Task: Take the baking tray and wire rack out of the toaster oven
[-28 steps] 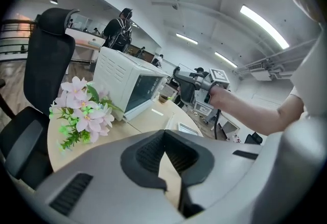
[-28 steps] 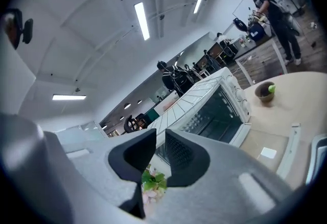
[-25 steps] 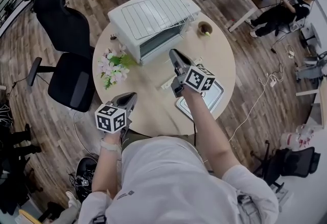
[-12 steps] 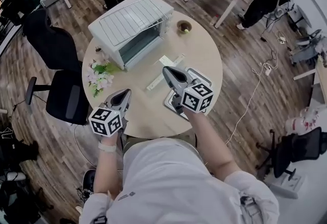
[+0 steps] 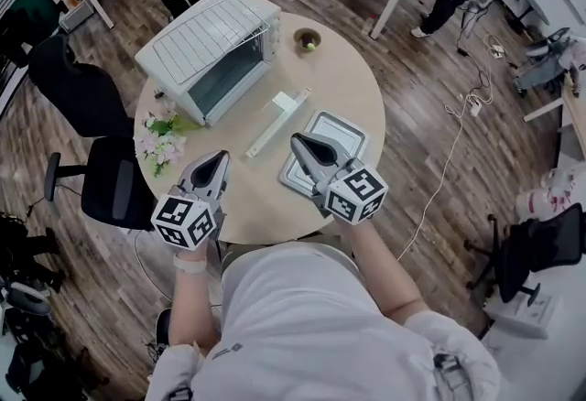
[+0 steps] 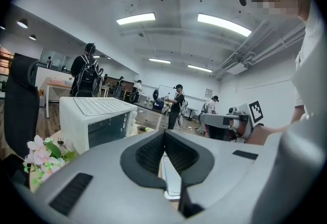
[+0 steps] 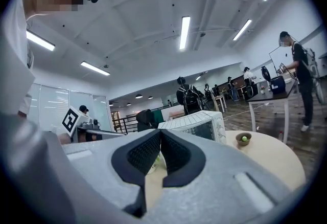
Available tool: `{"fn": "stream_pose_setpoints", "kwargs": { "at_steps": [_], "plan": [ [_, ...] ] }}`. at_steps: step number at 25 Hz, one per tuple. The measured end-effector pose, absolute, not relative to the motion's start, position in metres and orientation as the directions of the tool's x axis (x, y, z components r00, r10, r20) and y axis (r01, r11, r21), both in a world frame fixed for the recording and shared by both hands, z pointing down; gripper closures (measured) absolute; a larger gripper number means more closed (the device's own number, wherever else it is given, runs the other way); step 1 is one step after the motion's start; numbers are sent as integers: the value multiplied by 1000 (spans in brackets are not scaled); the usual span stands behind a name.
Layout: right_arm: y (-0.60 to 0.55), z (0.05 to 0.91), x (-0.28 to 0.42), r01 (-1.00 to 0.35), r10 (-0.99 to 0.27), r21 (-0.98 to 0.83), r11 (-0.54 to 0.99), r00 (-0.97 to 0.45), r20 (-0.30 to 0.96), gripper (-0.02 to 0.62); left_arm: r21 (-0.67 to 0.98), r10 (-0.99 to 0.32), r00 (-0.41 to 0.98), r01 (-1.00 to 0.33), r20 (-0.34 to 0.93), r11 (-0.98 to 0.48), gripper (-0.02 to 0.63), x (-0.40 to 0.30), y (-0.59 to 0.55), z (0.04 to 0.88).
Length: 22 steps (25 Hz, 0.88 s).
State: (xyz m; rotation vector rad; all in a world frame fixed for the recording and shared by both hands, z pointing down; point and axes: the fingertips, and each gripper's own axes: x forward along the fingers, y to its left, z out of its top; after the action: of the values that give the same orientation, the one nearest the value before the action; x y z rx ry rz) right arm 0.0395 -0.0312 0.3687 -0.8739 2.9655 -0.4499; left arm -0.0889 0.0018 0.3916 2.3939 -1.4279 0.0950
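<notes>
The left gripper (image 5: 218,157) and right gripper (image 5: 298,141) each have their jaws pressed together on nothing, above the round table (image 5: 352,83). Each bears a cube printed with black-and-white square markers. The baking tray (image 5: 331,135) lies on the table, its near end hidden by the right gripper. The wire rack (image 5: 203,35) rests on top of the toaster oven (image 5: 222,79).

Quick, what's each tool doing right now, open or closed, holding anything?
Left tool: closed, holding nothing.
Right tool: closed, holding nothing.
</notes>
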Motion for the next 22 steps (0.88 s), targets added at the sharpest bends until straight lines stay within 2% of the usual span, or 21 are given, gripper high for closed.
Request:
{"fn": "stream_pose_setpoints", "kwargs": {
  "at_steps": [7, 22],
  "plan": [
    [-7, 373, 61, -534, -537, -227, 814, -842, 56, 589, 200, -839, 499, -864, 217, -462, 607, -62, 13, 389],
    [19, 403, 85, -543, -536, -211, 813, -839, 93, 588, 184, -827, 505, -863, 247, -471, 607, -31, 38, 402]
  ]
}}
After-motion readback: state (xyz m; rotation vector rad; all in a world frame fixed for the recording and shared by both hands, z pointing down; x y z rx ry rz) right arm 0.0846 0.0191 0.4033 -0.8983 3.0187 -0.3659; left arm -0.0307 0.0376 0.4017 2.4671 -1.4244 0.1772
